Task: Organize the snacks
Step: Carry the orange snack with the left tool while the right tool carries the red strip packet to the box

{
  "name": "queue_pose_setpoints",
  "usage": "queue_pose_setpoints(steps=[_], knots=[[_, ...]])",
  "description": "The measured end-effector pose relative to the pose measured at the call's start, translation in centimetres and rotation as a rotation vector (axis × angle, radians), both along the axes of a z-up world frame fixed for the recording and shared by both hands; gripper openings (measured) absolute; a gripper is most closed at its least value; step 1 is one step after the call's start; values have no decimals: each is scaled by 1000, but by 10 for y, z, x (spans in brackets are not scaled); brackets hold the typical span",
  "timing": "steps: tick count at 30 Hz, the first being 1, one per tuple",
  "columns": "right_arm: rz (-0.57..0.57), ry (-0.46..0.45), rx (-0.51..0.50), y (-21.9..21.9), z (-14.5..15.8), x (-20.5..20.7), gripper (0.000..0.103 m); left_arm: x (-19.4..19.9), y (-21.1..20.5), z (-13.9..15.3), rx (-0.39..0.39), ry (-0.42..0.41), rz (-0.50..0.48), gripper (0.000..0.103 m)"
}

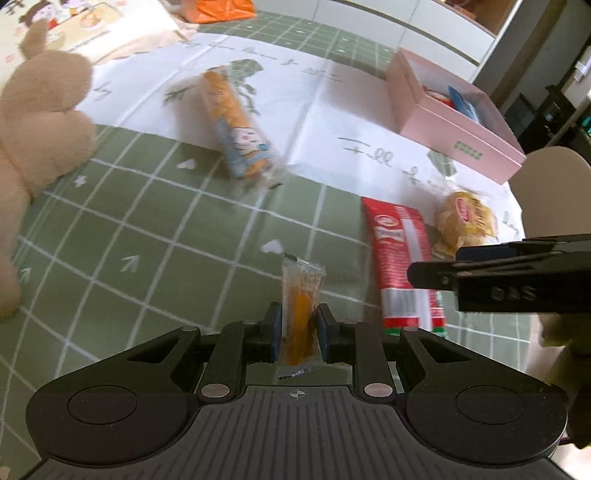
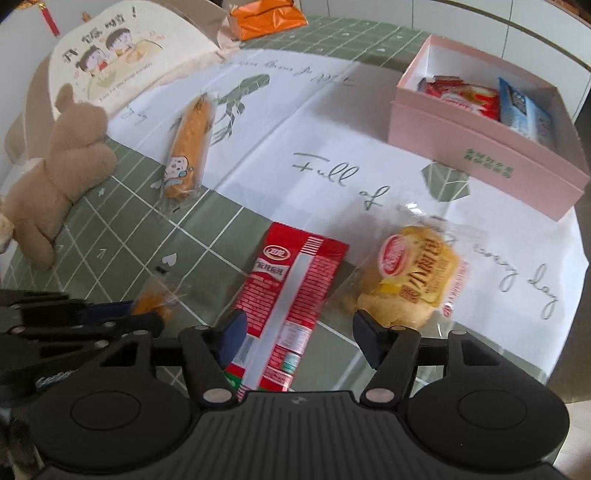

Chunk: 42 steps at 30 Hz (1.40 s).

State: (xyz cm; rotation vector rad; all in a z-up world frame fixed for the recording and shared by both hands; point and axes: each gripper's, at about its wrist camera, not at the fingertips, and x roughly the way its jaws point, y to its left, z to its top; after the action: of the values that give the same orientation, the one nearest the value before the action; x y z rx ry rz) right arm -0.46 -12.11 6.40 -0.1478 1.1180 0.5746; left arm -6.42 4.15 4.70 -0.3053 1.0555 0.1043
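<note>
My left gripper (image 1: 298,328) is shut on a small clear packet with an orange snack (image 1: 301,295), held above the green checked cloth. The right wrist view shows the same packet (image 2: 155,295) in the left gripper (image 2: 147,314) at the lower left. My right gripper (image 2: 300,328) is open and straddles the near end of a long red packet (image 2: 295,280) lying flat; its right pad is clear of the packet. A wrapped yellow bun (image 2: 413,273) lies just right of the packet. A long bread stick pack (image 2: 190,147) lies farther back. The open pink box (image 2: 480,147) holds several snacks.
A tan plush bear (image 2: 59,166) lies at the left edge of the cloth. A cartoon-printed bag (image 2: 122,55) and an orange bag (image 2: 266,18) sit at the back. A white printed sheet (image 2: 332,129) covers the middle of the table.
</note>
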Motion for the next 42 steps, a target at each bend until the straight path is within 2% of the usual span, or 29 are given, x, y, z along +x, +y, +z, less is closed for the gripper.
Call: queue_pose_setpoints(steps=[3, 5, 6, 9, 12, 16, 20, 26, 28, 32, 34, 36, 38, 40, 42], knots=[[-48, 2, -33, 13, -7, 2, 72, -9, 12, 1, -8, 0, 26, 24], [-57, 11, -38, 23, -9, 3, 72, -13, 18, 0, -11, 1, 39, 24], [-65, 20, -47, 28, -12, 3, 76, -14, 21, 0, -13, 1, 43, 24], [-65, -28, -119, 47, -16, -3, 85, -17, 26, 0, -22, 1, 51, 24], [-29, -46, -140, 53, -16, -11, 83, -16, 28, 0, -29, 0, 42, 24], [47, -22, -135, 42, -4, -21, 49, -11, 23, 0, -39, -4, 13, 24], [48, -8, -75, 12, 19, -28, 45, 1, 10, 3, -50, -24, -34, 24], [-63, -57, 34, -48, 65, -23, 40, 31, -15, 18, -92, -84, -117, 24], [-97, -90, 60, -67, 79, -19, 7, 49, -21, 35, -115, -130, -141, 24], [-133, -151, 130, -100, 98, -9, 7, 93, -39, 85, -69, -268, -186, 24], [-133, -147, 134, -113, 97, -4, 8, 109, -44, 98, -72, -292, -180, 24], [-113, -104, 145, -125, 88, -2, 10, 116, -51, 98, -51, -281, -176, 24], [-84, -63, 131, -128, 75, -8, 22, 116, -55, 84, -41, -235, -175, 24], [-73, -28, 122, -125, 59, -18, 52, 110, -56, 64, -50, -171, -167, 24], [-47, 11, 116, -114, 40, -26, 54, 99, -51, 46, -58, -128, -151, 24]])
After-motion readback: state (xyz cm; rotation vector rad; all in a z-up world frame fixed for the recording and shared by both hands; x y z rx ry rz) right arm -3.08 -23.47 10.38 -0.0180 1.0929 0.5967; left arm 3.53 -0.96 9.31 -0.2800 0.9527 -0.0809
